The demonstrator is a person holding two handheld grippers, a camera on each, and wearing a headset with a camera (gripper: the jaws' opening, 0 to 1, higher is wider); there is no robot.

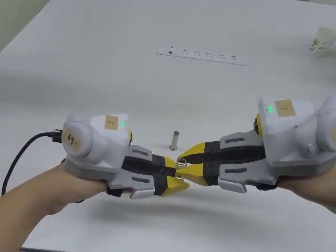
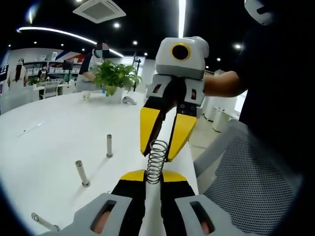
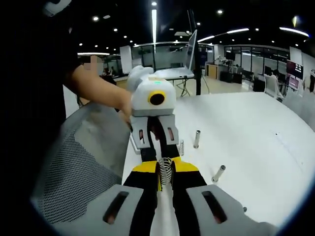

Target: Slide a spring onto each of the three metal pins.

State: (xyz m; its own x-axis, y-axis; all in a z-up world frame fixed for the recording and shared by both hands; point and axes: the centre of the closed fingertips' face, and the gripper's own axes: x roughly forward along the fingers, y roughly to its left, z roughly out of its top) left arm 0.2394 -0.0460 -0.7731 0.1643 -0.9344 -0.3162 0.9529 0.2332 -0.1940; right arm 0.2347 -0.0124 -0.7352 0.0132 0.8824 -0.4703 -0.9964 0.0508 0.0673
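Note:
My two grippers meet tip to tip above the table's front edge. A small steel spring (image 2: 156,161) stands between them. My left gripper (image 2: 154,175) is shut on its near end. The right gripper's yellow fingers (image 2: 181,135) flank its far end. In the right gripper view the same spring (image 3: 166,170) sits pinched in my right gripper (image 3: 165,169), facing the left gripper (image 3: 158,147). A second spring (image 3: 181,146) shows just beside those tips. Three bare metal pins (image 2: 109,146) (image 2: 81,173) (image 2: 42,221) rest on the table. One upright pin (image 1: 174,140) stands just behind the tips (image 1: 180,168).
A white power strip (image 1: 202,54) lies far back on the white table (image 1: 105,79). A crumpled pale object (image 1: 322,41) sits at the back right. A black cable (image 1: 21,157) trails from my left gripper. A mesh chair (image 2: 246,177) is beside the table edge.

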